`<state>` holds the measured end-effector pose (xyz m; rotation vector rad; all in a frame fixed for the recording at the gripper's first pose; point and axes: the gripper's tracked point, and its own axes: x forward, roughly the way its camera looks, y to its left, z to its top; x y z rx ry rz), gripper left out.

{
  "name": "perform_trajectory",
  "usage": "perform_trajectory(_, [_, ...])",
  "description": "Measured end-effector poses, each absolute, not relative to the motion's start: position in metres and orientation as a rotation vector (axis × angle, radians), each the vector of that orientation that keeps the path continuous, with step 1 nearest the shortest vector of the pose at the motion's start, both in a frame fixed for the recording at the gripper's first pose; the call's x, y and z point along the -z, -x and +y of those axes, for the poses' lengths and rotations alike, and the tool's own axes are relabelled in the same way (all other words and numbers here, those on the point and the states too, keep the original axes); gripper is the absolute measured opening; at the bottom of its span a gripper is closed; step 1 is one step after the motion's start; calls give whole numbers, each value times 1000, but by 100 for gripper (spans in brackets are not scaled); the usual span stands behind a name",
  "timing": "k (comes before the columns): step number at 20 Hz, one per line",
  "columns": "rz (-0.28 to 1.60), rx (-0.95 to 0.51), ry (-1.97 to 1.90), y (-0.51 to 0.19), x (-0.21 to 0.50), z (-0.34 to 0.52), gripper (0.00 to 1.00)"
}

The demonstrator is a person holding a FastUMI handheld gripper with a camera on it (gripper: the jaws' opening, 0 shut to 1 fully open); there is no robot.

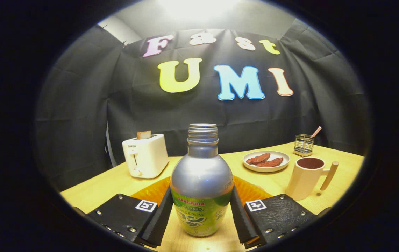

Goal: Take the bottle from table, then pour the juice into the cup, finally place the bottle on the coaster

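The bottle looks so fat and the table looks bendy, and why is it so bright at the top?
In the gripper view, the fisheye lens bulges the bottle held between the fingers and curves the table edges; a lamp overhead washes the ceiling out to white glare; the bottle's silver shoulder catches a soft shine; the toaster, plate and cup beyond stay fairly sharp.

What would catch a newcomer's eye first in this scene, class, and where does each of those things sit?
First comes the silver bottle with no cap, standing upright between the gripper fingers, which flank its sides closely. Just behind it lies an orange coaster. Beyond on the wooden table stand a cream toaster holding toast, a plate of browned food, and a cream cup beside it.
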<state>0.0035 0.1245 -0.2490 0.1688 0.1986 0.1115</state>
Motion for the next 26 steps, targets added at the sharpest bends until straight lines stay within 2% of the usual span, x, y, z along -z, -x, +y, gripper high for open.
perform_trajectory(7, [220,-42,-327,-21,241,90,78])
perform_trajectory(26, [249,-28,-849,-57,230,48,77])
